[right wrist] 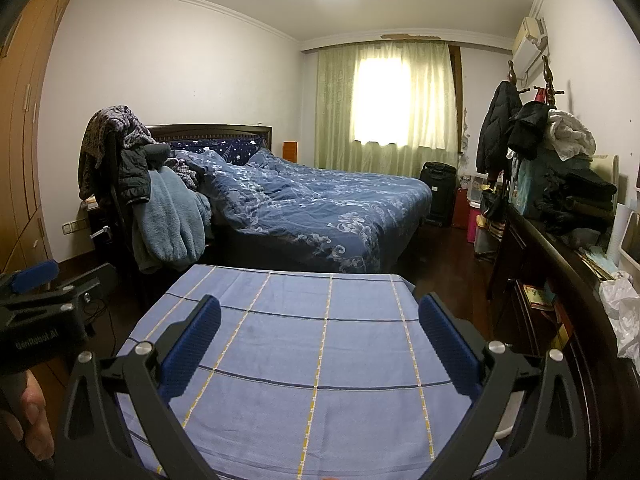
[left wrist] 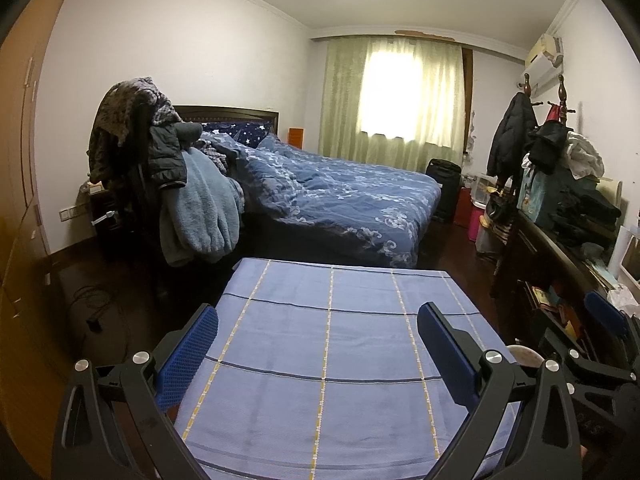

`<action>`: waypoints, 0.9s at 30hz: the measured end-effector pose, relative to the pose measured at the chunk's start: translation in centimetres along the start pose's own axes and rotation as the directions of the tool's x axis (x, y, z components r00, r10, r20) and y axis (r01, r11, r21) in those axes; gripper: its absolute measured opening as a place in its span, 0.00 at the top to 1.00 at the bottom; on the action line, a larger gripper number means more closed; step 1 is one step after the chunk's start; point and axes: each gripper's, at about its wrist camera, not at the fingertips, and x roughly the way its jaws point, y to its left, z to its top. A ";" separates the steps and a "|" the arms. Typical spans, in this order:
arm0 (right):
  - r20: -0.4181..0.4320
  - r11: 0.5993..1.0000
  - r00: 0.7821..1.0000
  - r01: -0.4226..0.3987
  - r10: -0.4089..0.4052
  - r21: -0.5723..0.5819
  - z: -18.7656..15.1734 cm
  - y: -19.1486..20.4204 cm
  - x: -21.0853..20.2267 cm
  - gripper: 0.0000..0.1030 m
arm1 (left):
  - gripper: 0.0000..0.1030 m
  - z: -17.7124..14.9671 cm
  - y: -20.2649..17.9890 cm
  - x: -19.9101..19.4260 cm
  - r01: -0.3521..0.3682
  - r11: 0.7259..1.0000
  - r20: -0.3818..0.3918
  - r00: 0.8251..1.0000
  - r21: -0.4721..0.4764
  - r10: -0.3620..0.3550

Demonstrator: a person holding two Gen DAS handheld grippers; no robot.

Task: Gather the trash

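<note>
Trash shows only as a crumpled white plastic bag on the dark sideboard, right of the table. Nearer, the left gripper and right gripper hover over the blue checked tablecloth, jaws spread wide, holding nothing. Beyond lies the bed, then the green curtains

Round pale object mostly hidden behind left gripper, wardrobe edge-cropped
</note>
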 end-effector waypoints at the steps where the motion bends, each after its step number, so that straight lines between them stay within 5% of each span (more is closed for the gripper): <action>1: 0.000 1.000 1.000 0.000 0.000 0.001 0.0 0.0 0.0 0.03 | 0.04 0.0 0.0 -0.1 0.009 1.000 0.006 1.000 0.000 -0.009; 27: 0.000 1.000 1.000 0.001 -0.001 0.001 0.0 0.2 0.0 0.03 | 0.04 0.3 -0.4 -0.5 0.013 1.000 0.032 0.999 0.013 -0.014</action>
